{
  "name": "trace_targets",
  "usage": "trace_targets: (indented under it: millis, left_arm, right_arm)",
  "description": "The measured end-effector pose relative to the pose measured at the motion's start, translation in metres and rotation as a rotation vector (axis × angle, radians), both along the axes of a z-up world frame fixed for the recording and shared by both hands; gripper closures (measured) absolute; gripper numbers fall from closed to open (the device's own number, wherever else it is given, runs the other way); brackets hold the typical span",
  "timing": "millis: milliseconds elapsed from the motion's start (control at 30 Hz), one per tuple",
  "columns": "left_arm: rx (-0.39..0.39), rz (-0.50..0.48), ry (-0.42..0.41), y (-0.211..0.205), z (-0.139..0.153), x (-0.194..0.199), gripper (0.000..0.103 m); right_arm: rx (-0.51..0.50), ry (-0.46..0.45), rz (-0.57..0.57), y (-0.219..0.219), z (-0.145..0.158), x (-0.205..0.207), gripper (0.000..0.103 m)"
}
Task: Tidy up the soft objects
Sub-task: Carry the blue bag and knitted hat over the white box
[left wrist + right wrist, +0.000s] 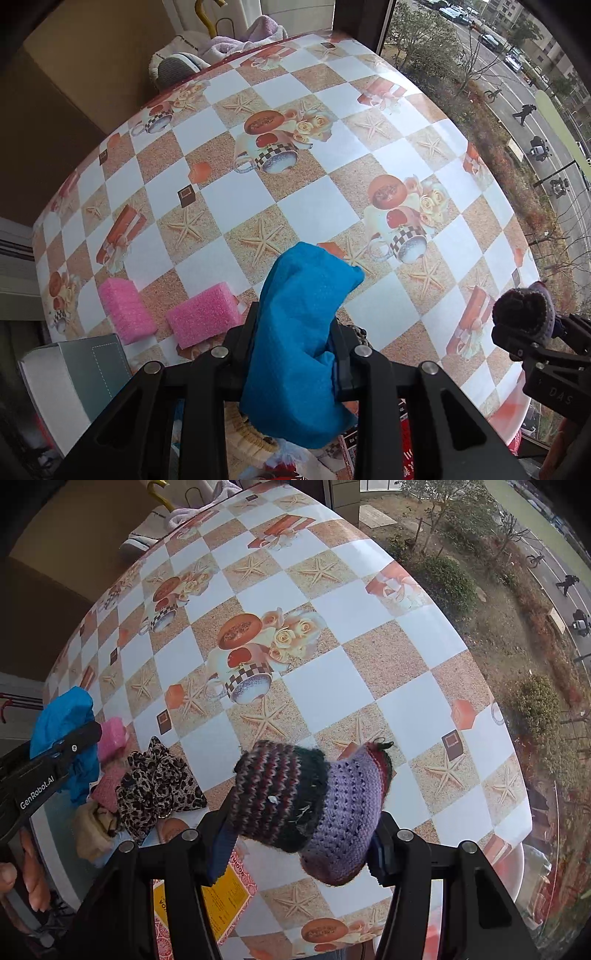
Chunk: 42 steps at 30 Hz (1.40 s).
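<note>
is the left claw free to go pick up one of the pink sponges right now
Probably not: the left claw is shut on the blue cloth. The pink sponges lie uncovered beside it, so the cloth is the only obstacle.

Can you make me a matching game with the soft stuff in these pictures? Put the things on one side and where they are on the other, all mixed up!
Things:
1. blue cloth
2. knitted piece
3. pink sponges
4. leopard-print fabric

Places:
A. lying on the table, next to a beige cloth
B. pinched in the right gripper
C. lying side by side on the table
D. pinched in the left gripper

Pairs: 1-D, 2-B, 3-C, 4-A
</note>
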<state>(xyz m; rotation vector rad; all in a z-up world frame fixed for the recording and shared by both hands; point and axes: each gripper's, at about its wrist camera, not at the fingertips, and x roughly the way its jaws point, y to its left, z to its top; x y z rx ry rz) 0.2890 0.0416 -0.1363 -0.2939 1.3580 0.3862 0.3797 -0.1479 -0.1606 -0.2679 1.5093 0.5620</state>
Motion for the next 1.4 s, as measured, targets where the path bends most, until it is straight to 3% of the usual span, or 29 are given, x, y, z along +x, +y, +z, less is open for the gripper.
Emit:
trace_targets:
  millis: [500, 967, 1167, 1400]
  left_arm:
    - [-0.028, 0.004, -0.032, -0.034, 0.045, -0.101, 0.071]
    - [-0.063, -0.078, -0.032, -0.079, 0.050, -0.190, 0.070]
    - [-0.031, -0.085, -0.044, -0.087, 0.055, -0.225, 0.070]
    - [0.000, -0.035, -0.090, -0.077, 0.068, -0.248, 0.070]
  right_arm:
    - [0.010, -0.001, -0.002, -0.025, 0.031, -0.059, 0.043]
    - [-0.048, 0.055, 0.052, -0.055, 0.033, -0.150, 0.043]
    - [-0.048, 0.090, 0.142, -0.047, 0.034, -0.187, 0.043]
    - [-0.015, 0.082, 0.332, -0.008, 0.045, -0.231, 0.043]
